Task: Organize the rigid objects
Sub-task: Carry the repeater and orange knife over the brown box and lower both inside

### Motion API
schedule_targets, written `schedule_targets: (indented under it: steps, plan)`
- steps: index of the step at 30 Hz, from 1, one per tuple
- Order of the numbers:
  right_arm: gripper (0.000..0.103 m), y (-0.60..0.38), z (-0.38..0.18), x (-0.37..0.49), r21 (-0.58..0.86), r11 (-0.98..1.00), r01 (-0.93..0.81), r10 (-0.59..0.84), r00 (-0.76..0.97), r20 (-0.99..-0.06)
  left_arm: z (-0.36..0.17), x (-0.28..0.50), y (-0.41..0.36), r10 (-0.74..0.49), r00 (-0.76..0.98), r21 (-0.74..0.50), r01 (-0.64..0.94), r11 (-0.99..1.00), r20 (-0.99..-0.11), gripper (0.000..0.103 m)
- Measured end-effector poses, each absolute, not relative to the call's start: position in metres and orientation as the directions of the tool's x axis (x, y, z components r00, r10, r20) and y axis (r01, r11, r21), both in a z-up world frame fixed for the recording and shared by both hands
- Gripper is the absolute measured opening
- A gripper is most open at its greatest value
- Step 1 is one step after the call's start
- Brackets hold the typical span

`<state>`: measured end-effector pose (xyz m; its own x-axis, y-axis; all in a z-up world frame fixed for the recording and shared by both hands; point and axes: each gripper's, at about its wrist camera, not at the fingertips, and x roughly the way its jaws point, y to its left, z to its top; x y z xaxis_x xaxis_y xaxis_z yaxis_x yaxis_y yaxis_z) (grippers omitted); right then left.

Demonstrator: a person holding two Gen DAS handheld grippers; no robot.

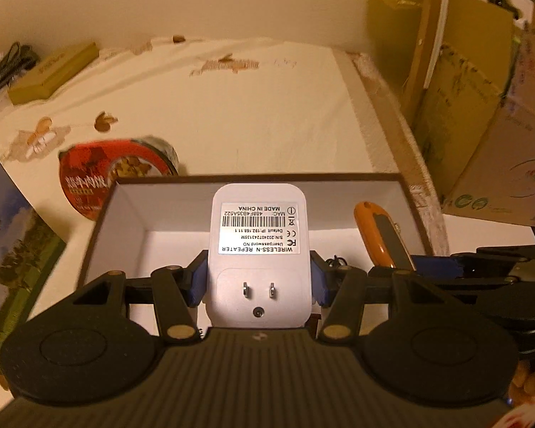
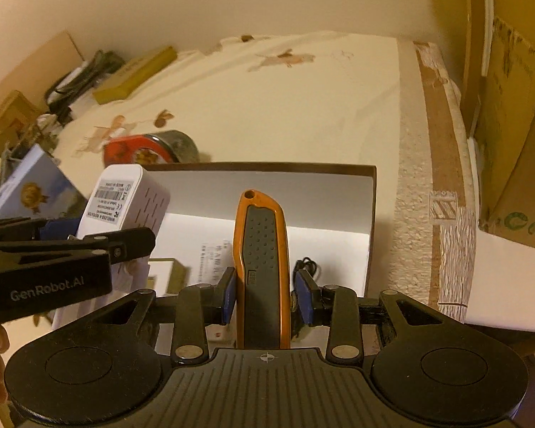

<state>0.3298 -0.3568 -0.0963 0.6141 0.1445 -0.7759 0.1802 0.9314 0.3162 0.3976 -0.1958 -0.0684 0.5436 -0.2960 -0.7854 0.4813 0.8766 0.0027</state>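
My left gripper (image 1: pixel 259 278) is shut on a white plug-in wireless repeater (image 1: pixel 258 249), label and prongs facing the camera, held over an open brown-rimmed box (image 1: pixel 132 210) with a white inside. My right gripper (image 2: pixel 266 296) is shut on an orange and grey utility knife (image 2: pixel 262 260), pointing away over the same box (image 2: pixel 371 214). The knife (image 1: pixel 383 237) also shows at the right in the left wrist view. The repeater (image 2: pixel 125 207) and the left gripper's black frame (image 2: pixel 53 267) show at the left in the right wrist view. A thin black cord (image 2: pixel 308 267) lies inside the box.
A red round tin (image 1: pixel 117 171) lies just beyond the box on a cream tablecloth (image 1: pixel 232 114). A picture-printed box (image 1: pixel 7 242) stands at the left, an olive flat box (image 1: pixel 53 71) and cables at the far left. Cardboard cartons (image 1: pixel 499 142) stand at the right past the table edge.
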Motion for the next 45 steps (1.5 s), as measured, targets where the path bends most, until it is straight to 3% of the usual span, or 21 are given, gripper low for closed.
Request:
schedule_targets:
  steps: [14, 37, 41, 45]
  plan:
    - [0.032, -0.355, -0.133, 0.356, 0.233, 0.961, 0.151, 0.111, 0.563, -0.819, -0.121, 0.431, -0.205, -0.252, 0.491, 0.0, 0.457, 0.889, -0.834, 0.052]
    - [0.033, -0.36, -0.124, 0.361, 0.22, 0.956, 0.192, 0.062, 0.601, -0.797, -0.116, 0.423, -0.188, -0.23, 0.511, 0.035, 0.456, 0.889, -0.828, 0.052]
    - [0.036, -0.358, -0.12, 0.355, 0.22, 0.961, 0.167, 0.075, 0.608, -0.79, -0.114, 0.419, -0.183, -0.227, 0.516, 0.041, 0.457, 0.889, -0.826, 0.053]
    - [0.048, -0.353, -0.118, 0.347, 0.209, 0.967, 0.145, 0.078, 0.612, -0.787, -0.11, 0.416, -0.178, -0.23, 0.516, 0.035, 0.454, 0.891, -0.825, 0.053]
